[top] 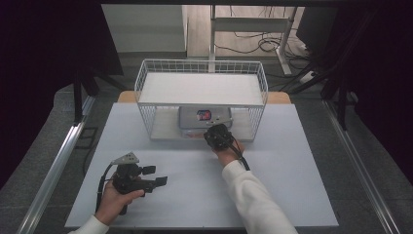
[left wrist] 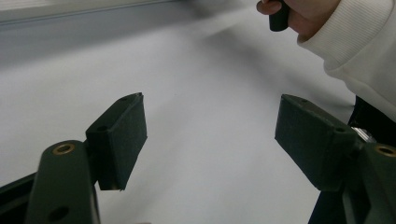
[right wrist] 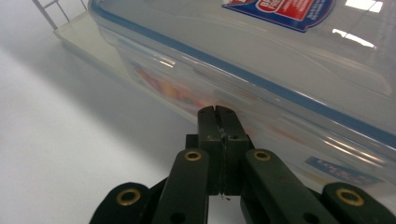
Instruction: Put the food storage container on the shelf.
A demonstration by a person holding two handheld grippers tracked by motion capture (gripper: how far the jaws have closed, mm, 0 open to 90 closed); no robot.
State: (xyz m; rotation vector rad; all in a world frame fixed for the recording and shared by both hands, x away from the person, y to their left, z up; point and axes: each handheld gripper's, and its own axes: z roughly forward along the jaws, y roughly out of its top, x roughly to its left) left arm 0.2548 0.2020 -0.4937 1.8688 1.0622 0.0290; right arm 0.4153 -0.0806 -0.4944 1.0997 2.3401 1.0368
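On the white surface stands a white wire basket rack with two tiers, at the far middle in the high view. Upper shelf: bare white panel. Lower tier: a clear plastic container with a blue-rimmed lid and a red-and-blue label; its front is partly hidden by the right gripper and the rack's wires.

Right gripper, held in the right hand, sits at the rack's open front, pointing in at the container. Right gripper view: jaws pressed together with no gap between the pads, nothing between them that I can make out, tips at or against the container's side wall just below the blue lid seal. Actual contact cannot be confirmed. Contents show as blurred red and yellow shapes through the plastic; not identifiable. Label is cut off at the top edge, text unreadable. A corner of the rack's base and a few wires show at upper left.

Left gripper, in the left hand, lies low over the near left of the surface, well apart from the rack, grey plate on top. Left gripper view: jaws wide apart, empty, bare surface between the pads. The right hand and white sleeve are cut off at the upper right corner.
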